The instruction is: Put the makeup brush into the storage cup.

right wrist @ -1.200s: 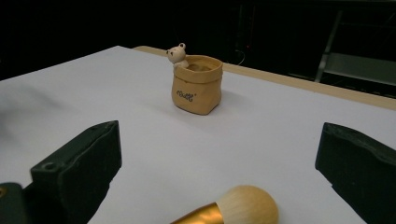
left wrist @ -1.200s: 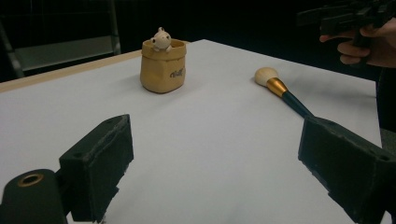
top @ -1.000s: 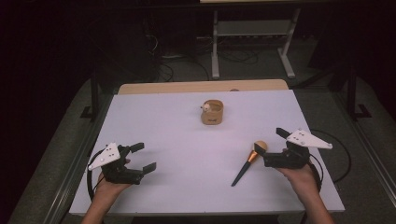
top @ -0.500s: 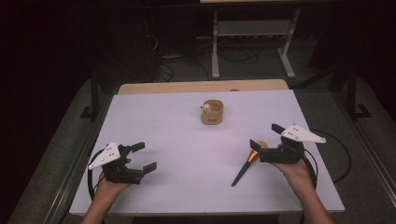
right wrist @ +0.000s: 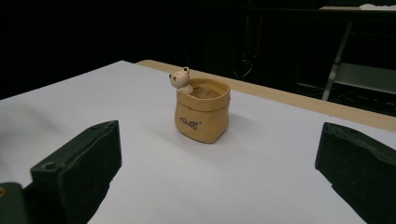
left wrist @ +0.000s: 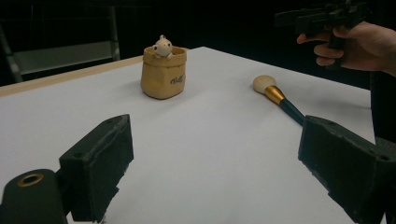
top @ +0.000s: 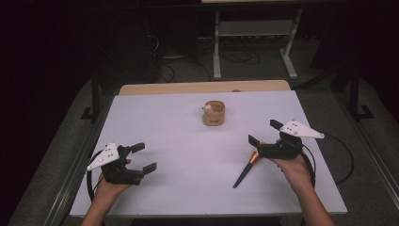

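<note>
A tan sack-shaped pot (top: 214,113) (left wrist: 164,72) (right wrist: 202,112) with a small bear figure on its rim stands upright at the middle back of the white table (top: 179,155). A makeup brush (top: 246,168) (left wrist: 280,99) with a black handle, gold ferrule and pale tip lies on the table at the right. My right gripper (top: 265,133) hovers open just above the brush's tip end, jaws wide and aimed toward the pot. My left gripper (top: 144,157) rests open at the front left, nothing between its jaws. The right hand and gripper (left wrist: 322,16) appear far off in the left gripper view.
A wooden strip (top: 202,87) runs along the table's back edge. Behind it, on the dark floor, are cables and a metal stand (top: 254,42). Cables trail from both grippers across the table's sides.
My right gripper has moved left and slightly forward, from beside the brush's tip to over it, turning toward the pot. The left gripper, brush and pot have stayed put.
</note>
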Available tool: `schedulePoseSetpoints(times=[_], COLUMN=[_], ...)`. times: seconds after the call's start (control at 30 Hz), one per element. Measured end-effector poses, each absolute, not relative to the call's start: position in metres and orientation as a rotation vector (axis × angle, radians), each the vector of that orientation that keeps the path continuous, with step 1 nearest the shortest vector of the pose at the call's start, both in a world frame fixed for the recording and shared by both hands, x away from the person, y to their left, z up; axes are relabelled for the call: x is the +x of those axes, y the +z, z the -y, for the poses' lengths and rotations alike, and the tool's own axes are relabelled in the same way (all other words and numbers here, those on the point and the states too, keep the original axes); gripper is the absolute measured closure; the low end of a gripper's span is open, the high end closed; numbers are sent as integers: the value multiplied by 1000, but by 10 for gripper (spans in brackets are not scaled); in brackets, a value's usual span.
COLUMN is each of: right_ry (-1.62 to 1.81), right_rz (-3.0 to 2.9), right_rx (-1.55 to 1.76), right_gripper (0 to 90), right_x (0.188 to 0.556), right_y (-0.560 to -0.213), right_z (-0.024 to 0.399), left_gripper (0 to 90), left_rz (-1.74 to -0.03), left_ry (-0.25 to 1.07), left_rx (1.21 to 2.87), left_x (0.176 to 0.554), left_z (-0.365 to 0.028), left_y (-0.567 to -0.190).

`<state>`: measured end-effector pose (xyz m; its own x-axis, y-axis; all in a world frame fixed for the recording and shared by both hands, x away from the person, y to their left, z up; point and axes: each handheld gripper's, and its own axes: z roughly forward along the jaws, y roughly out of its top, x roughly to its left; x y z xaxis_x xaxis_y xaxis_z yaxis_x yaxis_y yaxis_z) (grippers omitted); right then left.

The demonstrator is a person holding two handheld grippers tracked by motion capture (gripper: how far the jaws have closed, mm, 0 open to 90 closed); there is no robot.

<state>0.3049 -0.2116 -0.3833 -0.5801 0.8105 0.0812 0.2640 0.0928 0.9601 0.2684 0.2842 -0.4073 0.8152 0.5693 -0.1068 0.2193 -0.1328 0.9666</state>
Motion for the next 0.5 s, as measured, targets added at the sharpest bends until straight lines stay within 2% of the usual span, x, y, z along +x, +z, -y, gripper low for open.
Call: schedulePoseSetpoints(times=[0.5], right_ry=[1508], right_rz=[-1905], right_rx=[1053], right_gripper=[0], right_x=[317], right_y=[-384], right_z=[204], left_gripper=[98], left_rz=[-613], left_ry=[332], left_rx=[1718], left_x=[266], left_z=[-282], left_y=[-408])
